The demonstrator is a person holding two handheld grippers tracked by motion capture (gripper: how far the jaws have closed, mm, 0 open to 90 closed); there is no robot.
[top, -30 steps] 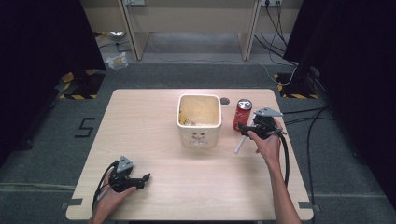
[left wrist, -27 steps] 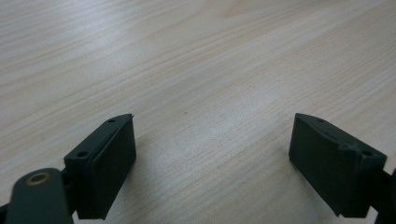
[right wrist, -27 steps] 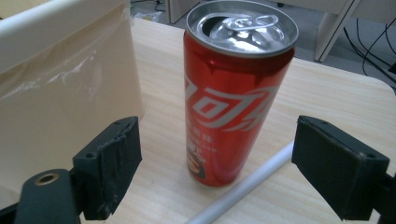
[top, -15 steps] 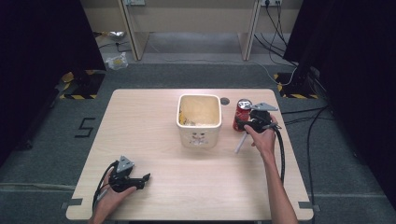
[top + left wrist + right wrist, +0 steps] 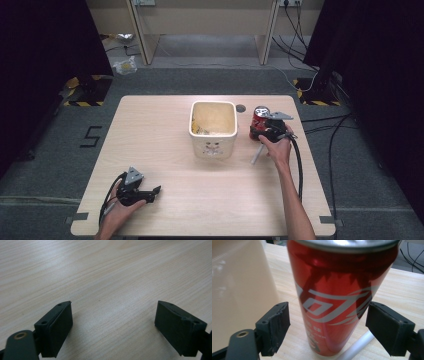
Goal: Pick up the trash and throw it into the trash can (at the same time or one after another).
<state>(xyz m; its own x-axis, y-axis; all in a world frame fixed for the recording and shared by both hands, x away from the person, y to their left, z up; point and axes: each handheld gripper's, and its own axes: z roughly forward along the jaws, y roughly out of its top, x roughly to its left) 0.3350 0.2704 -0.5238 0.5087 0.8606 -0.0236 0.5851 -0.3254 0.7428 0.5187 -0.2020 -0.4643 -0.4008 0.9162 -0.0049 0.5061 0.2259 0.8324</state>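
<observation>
High view: the right hand-held gripper (image 5: 258, 131) has advanced across the light wooden table (image 5: 150, 130) to the red aluminium drink can (image 5: 260, 118), which stands upright beside the cream square plastic bin (image 5: 213, 145); a grasp appears imminent. The left hand-held gripper (image 5: 154, 192) rests at the near edge.

Left gripper view: jaws spread wide over bare table, holding nothing.

Right gripper view: jaws wide apart, flanking the can (image 5: 337, 290) without visible contact; a white tube (image 5: 357, 346) lies behind it.

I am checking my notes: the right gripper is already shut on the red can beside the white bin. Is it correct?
Not quite. In the right gripper view the right gripper is open: its jaws stand either side of the red can without touching it. The can does stand beside the white bin.
</observation>
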